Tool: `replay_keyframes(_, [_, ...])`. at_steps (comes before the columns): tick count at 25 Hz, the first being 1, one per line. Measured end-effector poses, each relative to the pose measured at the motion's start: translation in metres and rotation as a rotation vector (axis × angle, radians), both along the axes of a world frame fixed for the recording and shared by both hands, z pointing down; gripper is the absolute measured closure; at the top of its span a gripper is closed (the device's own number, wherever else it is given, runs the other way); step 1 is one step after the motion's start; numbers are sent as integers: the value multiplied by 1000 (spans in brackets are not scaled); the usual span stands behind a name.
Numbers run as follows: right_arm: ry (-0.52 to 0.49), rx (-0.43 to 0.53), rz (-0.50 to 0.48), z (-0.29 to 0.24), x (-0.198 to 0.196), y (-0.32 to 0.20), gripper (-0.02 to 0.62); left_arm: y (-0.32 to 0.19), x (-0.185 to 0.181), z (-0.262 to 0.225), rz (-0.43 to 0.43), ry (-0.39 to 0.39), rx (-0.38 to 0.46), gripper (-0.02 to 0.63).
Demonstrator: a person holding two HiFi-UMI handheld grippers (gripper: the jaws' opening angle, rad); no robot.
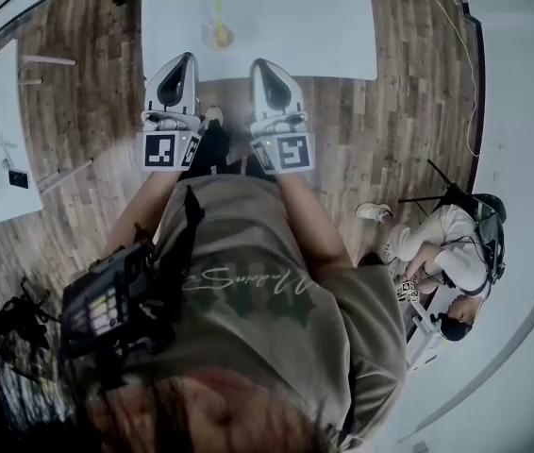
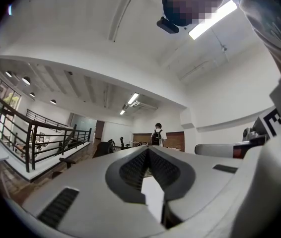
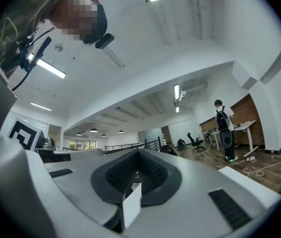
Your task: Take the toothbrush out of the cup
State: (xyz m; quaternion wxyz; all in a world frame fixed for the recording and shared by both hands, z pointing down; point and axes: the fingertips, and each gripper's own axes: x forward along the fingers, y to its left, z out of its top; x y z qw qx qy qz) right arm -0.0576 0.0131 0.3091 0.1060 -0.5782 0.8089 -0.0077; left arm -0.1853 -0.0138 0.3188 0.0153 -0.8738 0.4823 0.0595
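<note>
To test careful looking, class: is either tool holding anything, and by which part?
Nothing is held: left tool and right tool are both shut and empty; the toothbrush is in the cup.

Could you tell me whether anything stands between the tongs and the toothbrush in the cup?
Nothing visible does. The cup with the toothbrush stands on the white table, ahead of the left tongs and the right tongs. Only bare tabletop shows between them.
</note>
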Motion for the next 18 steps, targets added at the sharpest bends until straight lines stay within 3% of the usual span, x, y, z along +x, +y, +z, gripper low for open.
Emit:
replay_keyframes(7, [-1, -64, -19, 19, -3, -47, 584, -28, 17, -1, 19, 15, -54, 615])
replay_keyframes(18, [-4, -126, -135, 75, -17, -107, 549, -73, -3, 33, -100, -4, -46, 615])
